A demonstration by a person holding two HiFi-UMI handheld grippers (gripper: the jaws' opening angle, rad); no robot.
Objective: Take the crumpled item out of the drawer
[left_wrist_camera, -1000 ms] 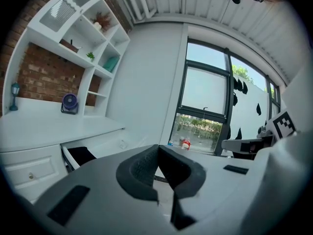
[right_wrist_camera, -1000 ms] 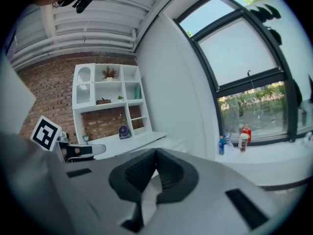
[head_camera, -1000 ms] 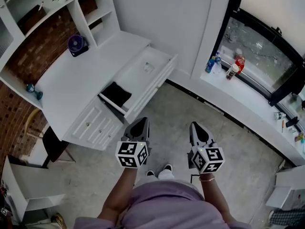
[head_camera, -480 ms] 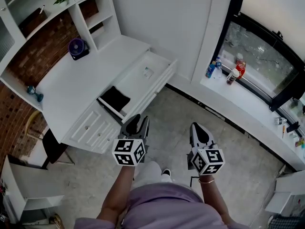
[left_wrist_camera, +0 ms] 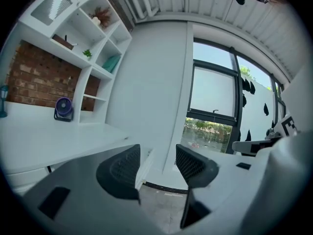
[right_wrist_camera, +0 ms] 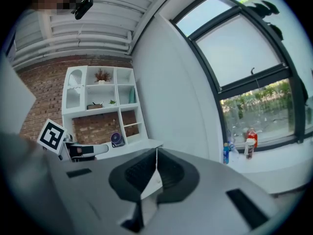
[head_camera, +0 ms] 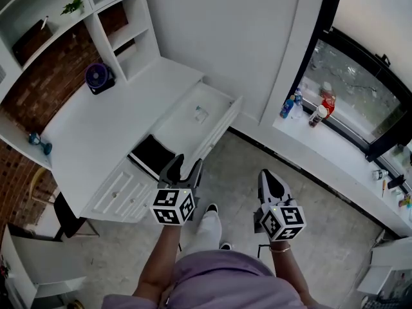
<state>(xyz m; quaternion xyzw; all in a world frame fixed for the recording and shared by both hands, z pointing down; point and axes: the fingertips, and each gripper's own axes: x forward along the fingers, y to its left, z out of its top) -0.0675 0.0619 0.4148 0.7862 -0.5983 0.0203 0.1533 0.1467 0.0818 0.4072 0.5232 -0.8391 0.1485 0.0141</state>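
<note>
- Left gripper [head_camera: 181, 165]: held low at the near corner of the open drawer. Its jaws are released and have just been opening, and nothing is seen between them.
- Right gripper [head_camera: 270, 179]: held beside the left one, above the floor [head_camera: 238, 172]. Its jaws are clenched together with nothing grasped.
- Drawer [head_camera: 222, 124]: pulled out from under the tabletop [head_camera: 109, 118]; white inside.
- Black item [head_camera: 153, 154]: laid flat at the drawer's near end, just beyond the left jaws.
- Crumpled item [head_camera: 201, 114]: small and pale, left on the drawer's bottom toward the far end, well apart from the black item and from both grippers.
- Purple fan [head_camera: 100, 78]: stood near the tabletop's back edge, below the shelves [head_camera: 122, 24].
- Bottles [head_camera: 318, 111]: ranged on the window sill [head_camera: 335, 143], farthest right.
</note>
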